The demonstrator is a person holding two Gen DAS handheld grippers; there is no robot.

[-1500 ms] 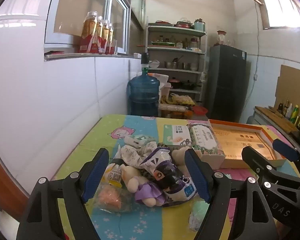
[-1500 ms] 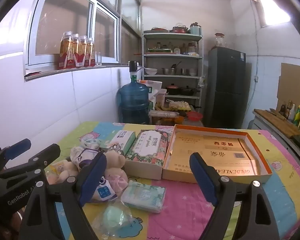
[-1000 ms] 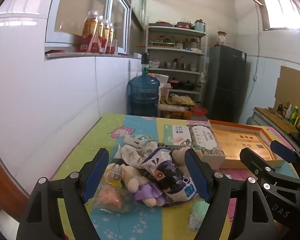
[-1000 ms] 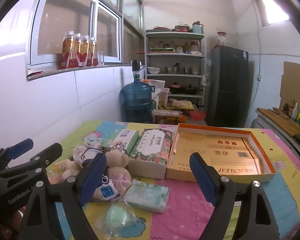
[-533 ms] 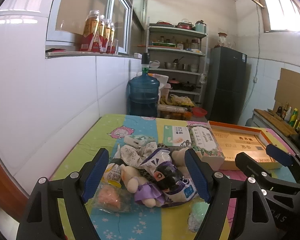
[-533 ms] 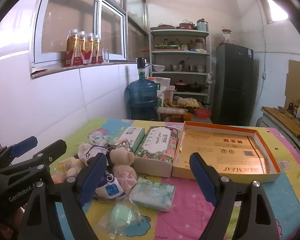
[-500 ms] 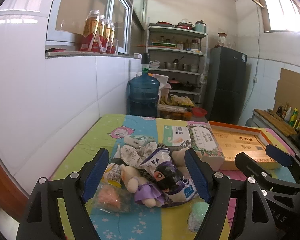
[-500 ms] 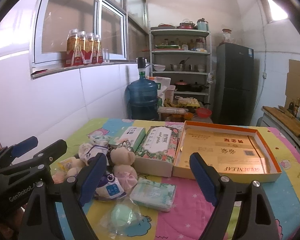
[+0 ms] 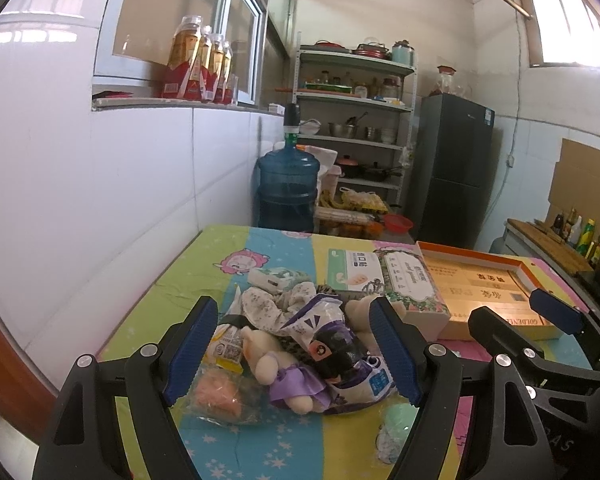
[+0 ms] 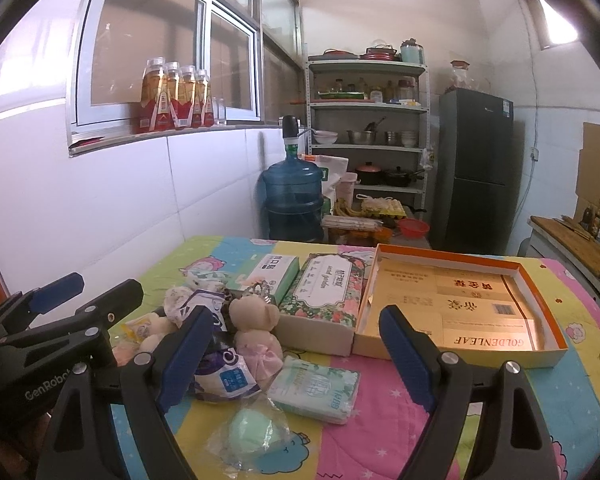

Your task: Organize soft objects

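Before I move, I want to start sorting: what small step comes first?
Probably ease the open right gripper down over the tan teddy bear. It lies uppermost at the pile's edge, nearest the empty orange box, and both grippers hold nothing.

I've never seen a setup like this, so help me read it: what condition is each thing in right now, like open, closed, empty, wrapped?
Left gripper: open, holding nothing.
Right gripper: open, holding nothing.
Orange-rimmed box: lidless, empty.
Floral box: closed.
Tissue pack: lying flat, sealed.
Green ball: inside clear wrapping.
Beige teddy bear: sitting upright, unwrapped.
Water jug: upright, pump fitted.
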